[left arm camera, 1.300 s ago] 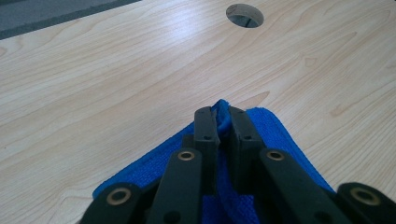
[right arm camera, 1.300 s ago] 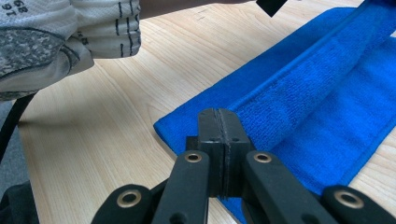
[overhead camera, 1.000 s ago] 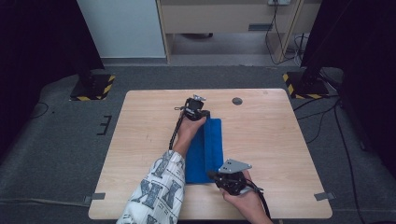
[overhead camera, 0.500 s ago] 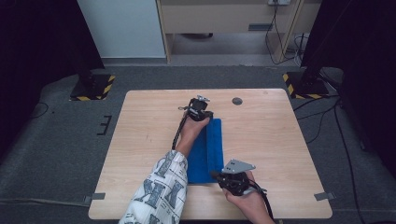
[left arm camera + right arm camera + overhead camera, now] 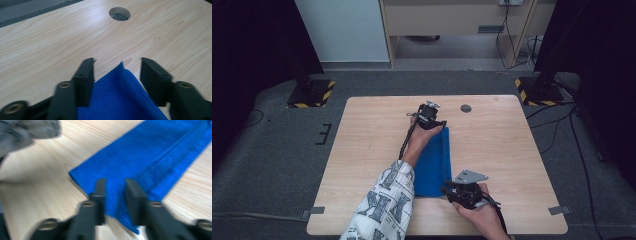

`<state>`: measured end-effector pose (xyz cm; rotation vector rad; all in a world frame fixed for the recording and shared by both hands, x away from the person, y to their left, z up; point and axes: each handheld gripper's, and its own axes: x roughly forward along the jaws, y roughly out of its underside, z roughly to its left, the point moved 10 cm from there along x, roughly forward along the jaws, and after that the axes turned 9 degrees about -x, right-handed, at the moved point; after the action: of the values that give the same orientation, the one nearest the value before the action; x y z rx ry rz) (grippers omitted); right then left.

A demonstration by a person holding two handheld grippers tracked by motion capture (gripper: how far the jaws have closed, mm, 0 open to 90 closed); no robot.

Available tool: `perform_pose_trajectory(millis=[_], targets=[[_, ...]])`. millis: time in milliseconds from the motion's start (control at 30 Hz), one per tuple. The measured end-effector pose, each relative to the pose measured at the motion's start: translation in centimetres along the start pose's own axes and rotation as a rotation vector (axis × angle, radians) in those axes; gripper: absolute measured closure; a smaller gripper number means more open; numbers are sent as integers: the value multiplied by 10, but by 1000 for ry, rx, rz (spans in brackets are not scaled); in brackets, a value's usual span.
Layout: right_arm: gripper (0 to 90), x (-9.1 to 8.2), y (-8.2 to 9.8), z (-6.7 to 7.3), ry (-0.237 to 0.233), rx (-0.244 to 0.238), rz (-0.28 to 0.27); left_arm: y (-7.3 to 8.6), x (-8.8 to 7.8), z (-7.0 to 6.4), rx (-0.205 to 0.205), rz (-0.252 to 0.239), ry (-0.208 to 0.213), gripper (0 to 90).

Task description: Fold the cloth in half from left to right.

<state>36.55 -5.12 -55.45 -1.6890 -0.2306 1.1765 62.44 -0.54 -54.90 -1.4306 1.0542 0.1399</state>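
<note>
Blue cloth (image 5: pixel 435 161) lies between both just-opening, parted jaws of left hand-held gripper (image 5: pixel 117 72) and right hand-held gripper (image 5: pixel 115 192).

Light wood table (image 5: pixel 362 150) on grey carpet (image 5: pixel 272 165); pale cabinet (image 5: pixel 447 17) behind; dark curtains (image 5: pixel 252 45) both sides.

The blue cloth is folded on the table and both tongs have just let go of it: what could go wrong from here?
1. The blue cloth still lies between the opened left tongs; pulling back low could snag its raised corner and undo the fold.
2. The right tongs straddle the near edge, so a sideways withdrawal may drag that end askew.
3. The sleeve lies beside the cloth and might brush it.
</note>
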Motion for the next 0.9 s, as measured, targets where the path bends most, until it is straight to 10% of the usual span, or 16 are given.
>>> perform_pose_trajectory(millis=[433, 900], targets=[[177, 6, 6, -16, 84, -5, 17, 2, -36, 0, 37, -33, 30, 234], [79, 12, 1, -42, 117, 27, -5, 19, -63, 9, 59, -29, 44, 127]])
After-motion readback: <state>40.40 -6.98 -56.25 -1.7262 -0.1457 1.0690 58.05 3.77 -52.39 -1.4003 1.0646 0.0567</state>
